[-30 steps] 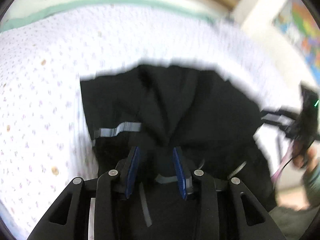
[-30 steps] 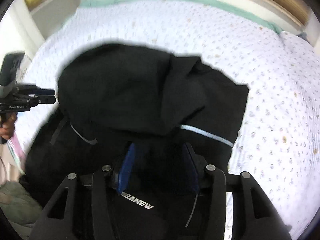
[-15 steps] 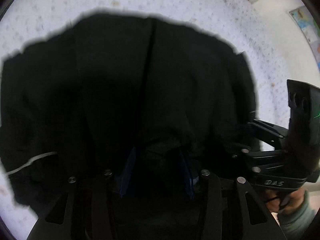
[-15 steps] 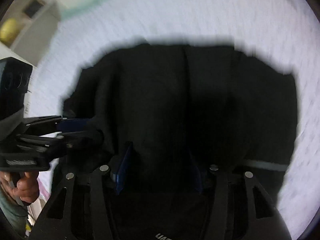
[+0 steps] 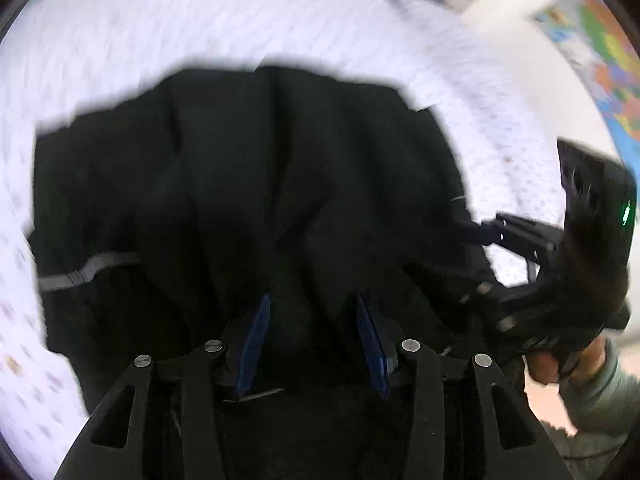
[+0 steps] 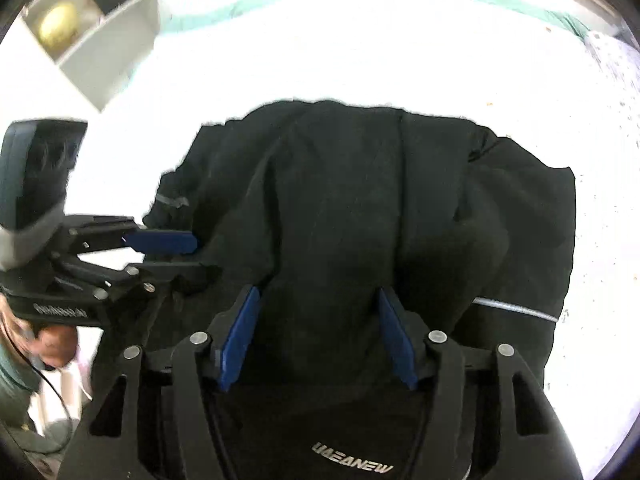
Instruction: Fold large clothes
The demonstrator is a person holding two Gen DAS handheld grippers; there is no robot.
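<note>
The garment (image 6: 360,216) lies on the bed (image 6: 320,48), spreading ahead of both tongs and to either side of them; folds of it sit between the fingers of the left tongs (image 5: 314,344) and between the fingers of the right tongs (image 6: 316,340); seen from the left tongs, the right tongs (image 5: 480,236) stand to the right, at the garment's right edge; seen from the right tongs, the left tongs (image 6: 176,254) stand to the left, at the garment's left edge; a shelf unit (image 6: 104,44) stands far ahead and left of the right tongs, beyond the bed; a wall poster (image 5: 600,52) hangs far ahead and right of the left tongs.
</note>
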